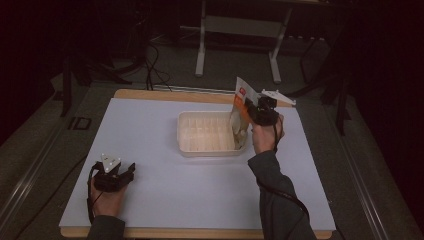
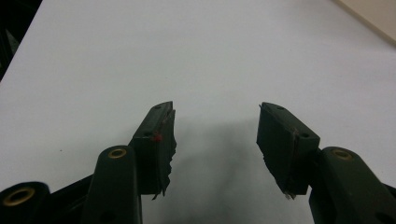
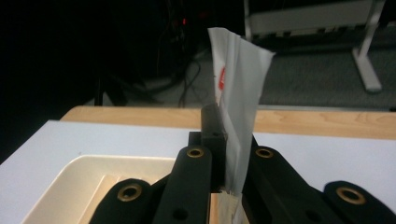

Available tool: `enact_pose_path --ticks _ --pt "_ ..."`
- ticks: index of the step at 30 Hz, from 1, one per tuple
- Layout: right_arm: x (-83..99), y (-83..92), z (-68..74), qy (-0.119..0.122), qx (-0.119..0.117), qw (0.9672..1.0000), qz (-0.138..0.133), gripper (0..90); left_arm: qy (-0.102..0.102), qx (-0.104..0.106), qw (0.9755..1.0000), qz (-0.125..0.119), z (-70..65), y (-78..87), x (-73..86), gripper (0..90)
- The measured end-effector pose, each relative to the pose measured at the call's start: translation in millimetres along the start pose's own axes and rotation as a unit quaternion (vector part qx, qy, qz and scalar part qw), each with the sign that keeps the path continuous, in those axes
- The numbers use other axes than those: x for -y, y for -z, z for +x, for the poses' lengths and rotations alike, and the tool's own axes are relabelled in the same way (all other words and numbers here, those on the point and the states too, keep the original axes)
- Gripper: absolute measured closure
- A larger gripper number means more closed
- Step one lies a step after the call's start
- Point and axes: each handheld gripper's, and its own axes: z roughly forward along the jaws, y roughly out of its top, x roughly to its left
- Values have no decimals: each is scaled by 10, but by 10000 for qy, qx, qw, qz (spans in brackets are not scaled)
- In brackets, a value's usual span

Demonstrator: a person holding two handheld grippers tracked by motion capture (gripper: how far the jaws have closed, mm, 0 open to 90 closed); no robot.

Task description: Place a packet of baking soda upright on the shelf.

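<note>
Right tool (image 1: 256,111) clamped on the top edge of the packet (image 1: 240,114), which hangs upright over the right end of the cream tray (image 1: 186,142) (likely so it lowers in cleanly). Left tool (image 2: 215,135) rests on the white worktop (image 1: 150,135), jaws apart and empty, well away from the tray.

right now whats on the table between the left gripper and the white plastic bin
Nothing: in the high view only bare white tabletop lies between the left gripper and the white plastic bin.

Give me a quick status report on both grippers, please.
Right gripper shut on packet, over bin. Left gripper open, idle. Nothing in the way.
</note>
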Motion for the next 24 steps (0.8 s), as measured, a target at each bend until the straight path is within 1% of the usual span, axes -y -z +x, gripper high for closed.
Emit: enact_pose_path --ticks 1,2,5,6,7,10,11,12,15,16,17,18,19,20,22,24 --pt "48 8 -6 -67 1 9999 -79 900 -4 -3 10000 -4 0 1 0 463" --pt "93 13 -11 -107 25 9999 -94 900 -5 -4 10000 -7 -1 2 0 463" --pt "224 24 -19 -107 52 9999 -118 900 -2 -7 10000 -4 -2 2 0 463" --pt "224 24 -19 -107 52 9999 -118 900 -2 -7 10000 -4 -2 2 0 462" --pt "277 62 -32 -151 -1 9998 -164 900 -4 -4 10000 4 -1 0 1 463" --pt "302 120 -33 -214 94 9996 -166 900 -10 -15 10000 5 -5 2 0 462" --pt "302 120 -33 -214 94 9996 -166 900 -10 -15 10000 5 -5 2 0 463" --pt "324 155 -25 -240 158 9995 -122 900 -7 -11 10000 8 -6 4 1 462" --pt "362 198 -11 -222 239 9994 -102 900 -9 -7 10000 -2 -4 9 2 462" --pt "364 228 -6 -296 293 9991 -77 900 -6 1 10000 4 -3 4 3 462" --pt "361 243 -2 -323 334 9989 -54 900 -12 -4 10000 13 -5 3 2 462" --pt "354 259 4 -369 318 9988 1 900 -21 -8 10000 17 -7 2 2 462" --pt "353 275 13 -415 354 9985 24 900 -24 -9 10000 16 -7 3 2 462" --pt "351 292 23 -479 427 9979 50 900 -16 -6 10000 12 -6 4 2 462" --pt "355 318 36 -679 409 9968 96 900 -4 1 10000 11 -4 2 2 462" --pt "357 331 50 -718 404 9965 109 900 -5 3 10000 10 -4 2 2 462"
